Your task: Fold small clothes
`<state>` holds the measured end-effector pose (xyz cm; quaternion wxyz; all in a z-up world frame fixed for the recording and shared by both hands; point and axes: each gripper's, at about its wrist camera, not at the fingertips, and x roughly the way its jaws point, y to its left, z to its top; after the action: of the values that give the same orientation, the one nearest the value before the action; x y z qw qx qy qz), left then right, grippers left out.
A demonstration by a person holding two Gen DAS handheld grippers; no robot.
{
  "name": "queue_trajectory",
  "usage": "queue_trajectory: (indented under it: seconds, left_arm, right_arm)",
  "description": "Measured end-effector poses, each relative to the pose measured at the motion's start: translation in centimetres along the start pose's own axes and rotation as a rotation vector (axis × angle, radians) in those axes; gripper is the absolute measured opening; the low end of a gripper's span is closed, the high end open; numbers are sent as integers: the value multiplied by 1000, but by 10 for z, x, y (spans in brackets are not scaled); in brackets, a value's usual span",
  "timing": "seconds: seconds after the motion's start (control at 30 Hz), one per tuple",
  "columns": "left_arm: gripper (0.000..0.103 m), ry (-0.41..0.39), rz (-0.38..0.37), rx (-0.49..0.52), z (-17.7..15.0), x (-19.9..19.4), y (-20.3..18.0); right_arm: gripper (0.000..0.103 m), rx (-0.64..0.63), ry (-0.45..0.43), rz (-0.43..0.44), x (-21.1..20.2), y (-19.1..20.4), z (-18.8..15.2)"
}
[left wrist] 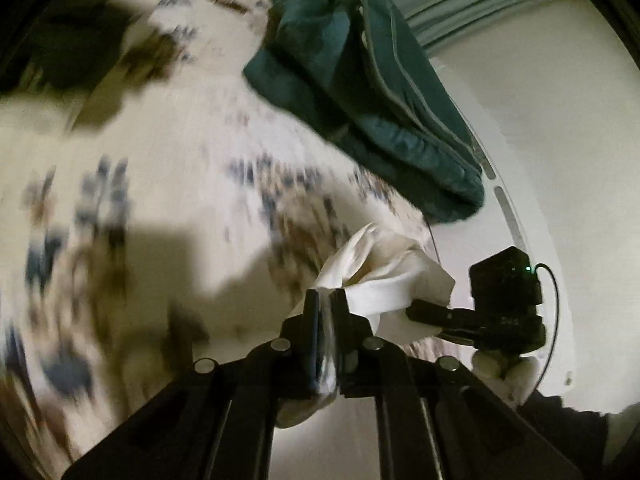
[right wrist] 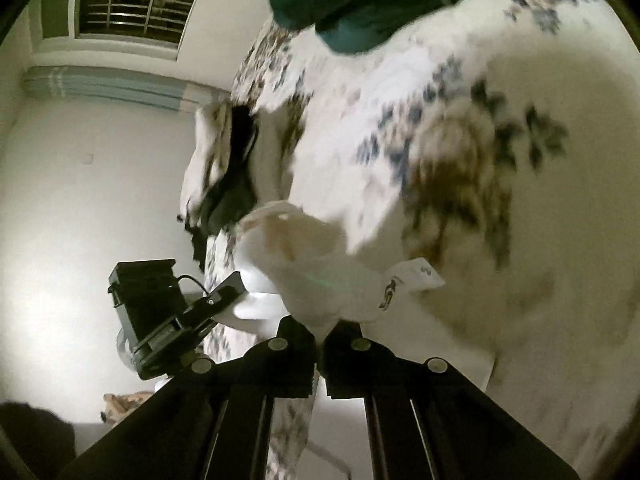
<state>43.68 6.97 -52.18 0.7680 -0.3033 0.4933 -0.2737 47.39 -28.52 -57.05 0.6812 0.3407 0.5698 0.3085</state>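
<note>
Both my grippers, left [left wrist: 325, 300] and right [right wrist: 318, 330], clenched on white garment [left wrist: 384, 276], held bunched just above floral bedspread [left wrist: 180, 152]. Risk: shallow pinches; motion could tug fabric free.

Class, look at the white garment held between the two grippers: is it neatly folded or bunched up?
Bunched up. The white garment hangs crumpled between the left gripper and right gripper, both shut on it, above the bedspread.

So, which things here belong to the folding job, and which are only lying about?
Belong to the job:
- white garment, pinched by both tongs
- left tongs
- right tongs

Only lying about:
- teal quilted bundle
- flowered bedsheet
- black cloth
- window
</note>
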Motion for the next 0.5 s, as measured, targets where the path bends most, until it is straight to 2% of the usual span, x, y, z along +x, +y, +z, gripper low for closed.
queue_trajectory:
  seconds: [0.03,0.07,0.1,0.13,0.17,0.27,0.33,0.43,0.5]
  left_arm:
    - [9,14,4,-33,-18,-8,1]
    - [20,19,11,-51,-33,-15,2]
    - [45,26,39,-58,-50,-23,3]
    - [58,36,71,-81,-69,-32,6]
    - [66,41,80,-115,-85,-40,11]
    - [66,91,134,-240,-129,-58,32]
    - [66,103,172,-289,-144,-68,41]
    - [66,90,215,-312,-145,-74,45]
    - [66,85,239,-286,-135,-69,41]
  right_arm:
    - [5,14,27,-2,-1,-2,-19]
    - [7,31,51,-3,-1,-5,-34]
    - [9,51,79,-3,0,-9,-49]
    - [18,69,118,-7,3,-14,-66]
    - [33,84,161,-26,6,-18,-85]
    - [49,96,287,-94,15,-30,-129]
    - [59,119,334,-122,13,-40,-152]
    - [60,171,315,-128,-2,-54,-166]
    - [60,220,272,-128,-15,-61,-168]
